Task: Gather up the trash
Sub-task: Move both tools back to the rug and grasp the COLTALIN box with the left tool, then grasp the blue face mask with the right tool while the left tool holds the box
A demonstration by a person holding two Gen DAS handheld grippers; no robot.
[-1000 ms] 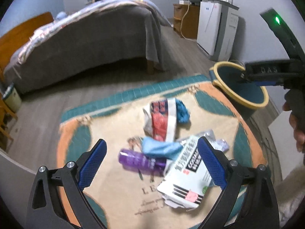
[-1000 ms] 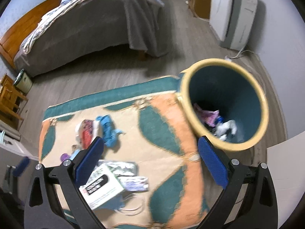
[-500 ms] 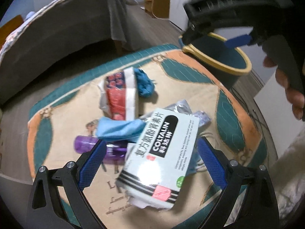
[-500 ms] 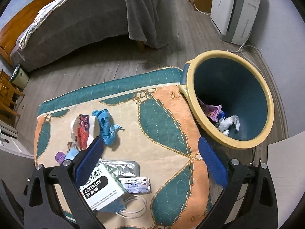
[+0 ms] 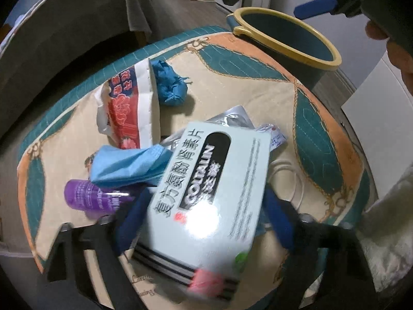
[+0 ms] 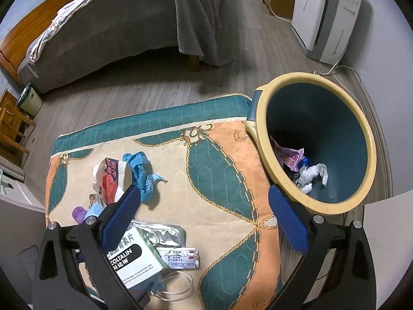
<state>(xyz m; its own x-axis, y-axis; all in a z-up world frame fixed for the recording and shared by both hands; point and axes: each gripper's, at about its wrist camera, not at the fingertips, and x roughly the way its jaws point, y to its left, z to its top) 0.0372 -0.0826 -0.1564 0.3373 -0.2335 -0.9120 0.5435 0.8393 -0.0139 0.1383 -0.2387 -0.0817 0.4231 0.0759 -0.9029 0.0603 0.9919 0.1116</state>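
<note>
A white medicine box (image 5: 214,180) lies tilted on a pile of trash on the patterned rug (image 5: 258,82). My left gripper (image 5: 204,219) is down over it with a blue pad on each side of the box, and its jaws are closing. Whether the pads press on it is blurred. Around the box lie a blue mask (image 5: 129,165), a purple bottle (image 5: 90,196), a red-and-white wrapper (image 5: 129,111), a crumpled blue glove (image 5: 170,85) and a foil blister pack (image 5: 232,116). My right gripper (image 6: 204,219) hangs open and empty beside the teal bin (image 6: 371,155).
The bin with its yellow rim holds a pink wrapper (image 6: 289,155) and crumpled tissue (image 6: 312,173). A grey-covered bed (image 6: 116,33) stands beyond the rug, a white appliance (image 6: 327,13) behind the bin, a wooden chair (image 6: 10,129) at far left. A white panel (image 6: 387,232) is at the right.
My left gripper has sunk toward the pile and rolled, so the medicine box now fills the space between its pads. Its jaws have narrowed. The right gripper has hardly moved.
</note>
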